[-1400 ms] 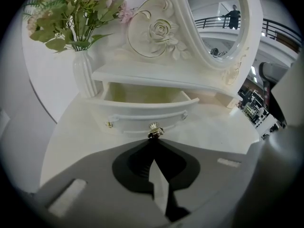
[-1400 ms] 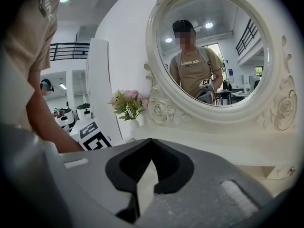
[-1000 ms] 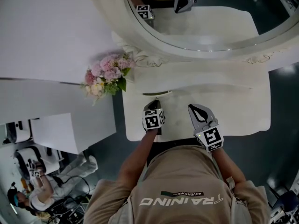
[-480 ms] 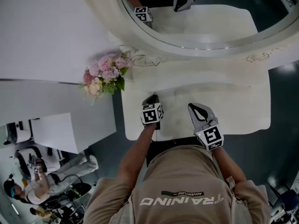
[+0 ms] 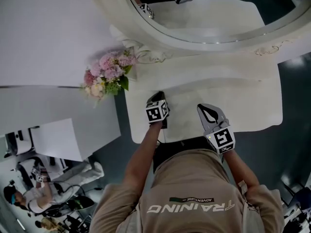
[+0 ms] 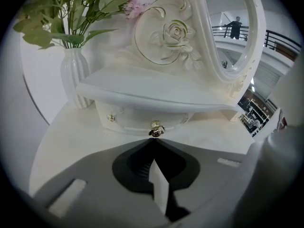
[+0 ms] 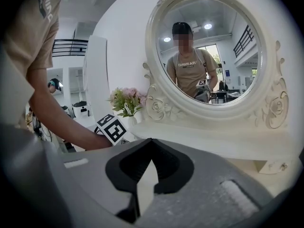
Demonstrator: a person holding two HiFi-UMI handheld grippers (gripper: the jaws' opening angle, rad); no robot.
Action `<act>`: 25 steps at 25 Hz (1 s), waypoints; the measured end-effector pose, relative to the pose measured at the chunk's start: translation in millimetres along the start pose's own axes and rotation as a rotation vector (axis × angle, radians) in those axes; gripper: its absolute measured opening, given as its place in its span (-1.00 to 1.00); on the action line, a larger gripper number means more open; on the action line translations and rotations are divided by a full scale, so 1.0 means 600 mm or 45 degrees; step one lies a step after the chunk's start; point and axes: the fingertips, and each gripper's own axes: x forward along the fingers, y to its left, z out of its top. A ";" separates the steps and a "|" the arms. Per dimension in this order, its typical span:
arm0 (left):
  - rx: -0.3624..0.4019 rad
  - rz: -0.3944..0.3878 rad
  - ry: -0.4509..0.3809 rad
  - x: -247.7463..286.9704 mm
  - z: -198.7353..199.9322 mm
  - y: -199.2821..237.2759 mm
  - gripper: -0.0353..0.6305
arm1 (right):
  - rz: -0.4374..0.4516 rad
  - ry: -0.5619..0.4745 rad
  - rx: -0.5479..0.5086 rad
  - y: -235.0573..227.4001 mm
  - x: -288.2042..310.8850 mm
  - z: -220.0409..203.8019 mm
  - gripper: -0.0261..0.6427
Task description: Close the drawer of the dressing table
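Note:
The white dressing table carries a raised shelf under its oval mirror. Below that shelf sits a small curved drawer with a gold knob; its front stands only slightly proud of the shelf base. My left gripper is shut, its tips right against the knob's underside and nothing between the jaws. In the head view the left gripper points at the shelf and the drawer is hidden. My right gripper hovers over the tabletop to the right, shut and empty; its own view shows the right gripper facing the mirror.
A white vase of pink flowers stands at the table's back left corner, close to the drawer. White panels lie to the left, dark floor to the right. People sit at lower left.
My left gripper has moved forward toward the mirror base. The dark gap line of the drawer seen in front of it earlier no longer shows. The right gripper has barely moved.

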 end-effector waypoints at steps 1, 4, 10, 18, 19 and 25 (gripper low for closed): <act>-0.009 -0.019 0.003 0.000 -0.003 0.003 -0.84 | -0.007 0.004 -0.001 0.005 0.000 -0.001 -0.91; -0.017 -0.039 0.005 -0.012 -0.010 0.018 -0.84 | -0.037 -0.009 0.009 0.023 -0.004 0.005 -0.91; 0.044 -0.103 -0.027 -0.097 -0.035 0.008 -0.84 | -0.106 -0.037 0.045 0.054 -0.026 0.020 -0.92; 0.134 -0.242 -0.196 -0.255 -0.012 -0.024 -0.84 | -0.184 -0.103 0.024 0.089 -0.055 0.056 -0.91; 0.149 -0.251 -0.220 -0.272 -0.006 -0.027 -0.84 | -0.187 -0.100 0.024 0.094 -0.057 0.056 -0.91; 0.083 -0.334 -0.336 -0.347 0.028 -0.029 -0.84 | -0.188 -0.110 0.032 0.118 -0.057 0.063 -0.92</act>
